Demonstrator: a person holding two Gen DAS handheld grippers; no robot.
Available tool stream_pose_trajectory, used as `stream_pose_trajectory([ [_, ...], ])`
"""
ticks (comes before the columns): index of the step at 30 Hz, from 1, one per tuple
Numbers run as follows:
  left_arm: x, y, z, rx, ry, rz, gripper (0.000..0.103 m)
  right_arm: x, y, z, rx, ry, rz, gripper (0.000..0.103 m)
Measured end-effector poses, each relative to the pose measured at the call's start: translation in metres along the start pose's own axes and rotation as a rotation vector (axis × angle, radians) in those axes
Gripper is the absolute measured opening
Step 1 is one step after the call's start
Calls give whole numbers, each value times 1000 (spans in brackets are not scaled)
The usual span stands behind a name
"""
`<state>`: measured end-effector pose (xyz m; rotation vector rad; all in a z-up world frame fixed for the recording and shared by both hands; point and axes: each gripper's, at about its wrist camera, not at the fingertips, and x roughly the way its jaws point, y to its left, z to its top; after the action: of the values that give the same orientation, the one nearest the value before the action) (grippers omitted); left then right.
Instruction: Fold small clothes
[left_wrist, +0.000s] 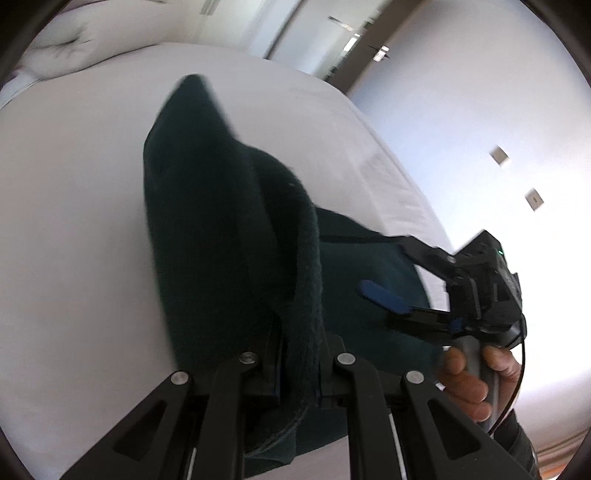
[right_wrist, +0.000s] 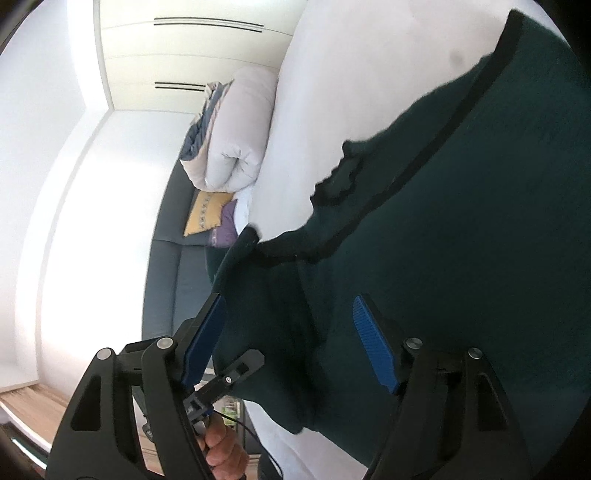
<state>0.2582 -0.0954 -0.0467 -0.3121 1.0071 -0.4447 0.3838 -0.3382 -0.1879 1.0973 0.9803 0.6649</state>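
Dark green garment (left_wrist: 207, 221) — black-edged, draped, partly lifted.

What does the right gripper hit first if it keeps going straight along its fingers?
Most likely the dark green garment: the right gripper is open, with cloth already filling the gap between its jaws. Depth is unclear.
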Motion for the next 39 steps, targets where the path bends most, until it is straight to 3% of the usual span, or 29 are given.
stream_pose_trajectory([
  [7, 52, -71, -9, 85, 46, -108, 13, -39, -31, 28, 85, -61, 47, 73],
  [10, 70, -76, -16, 65, 100, -197, 41, -56, -47, 32, 117, -80, 60, 73],
  [12, 63, -75, -21, 76, 89, -219, 64, -64, -50, 33, 119, -81, 65, 73],
  [14, 44, -68, -26, 114, 52, -191, 69, -65, -49, 35, 110, -69, 48, 73],
  [19, 12, -34, -26, 130, -6, -130, 70, -61, -38, 41, 60, -29, -41, 73],
  [24, 20, -1, -29, 67, 6, -88, 68, -38, -13, 36, -68, 59, -252, 71],
  [26, 22, -6, -31, 142, -9, 6, 67, -28, -2, 30, -142, 95, -343, 63],
  [27, 24, -14, -32, 172, -15, 46, 67, -26, 1, 26, -167, 106, -380, 55],
  [28, 24, -17, -33, 192, -18, 68, 67, -25, 4, 24, -188, 113, -417, 40],
  [31, 25, -23, -36, 221, -25, 97, 67, -27, 3, 22, -208, 115, -506, 18],
  [39, 27, -28, -36, 230, -25, 122, 67, -47, 16, 14, -262, 80, -544, 14],
])
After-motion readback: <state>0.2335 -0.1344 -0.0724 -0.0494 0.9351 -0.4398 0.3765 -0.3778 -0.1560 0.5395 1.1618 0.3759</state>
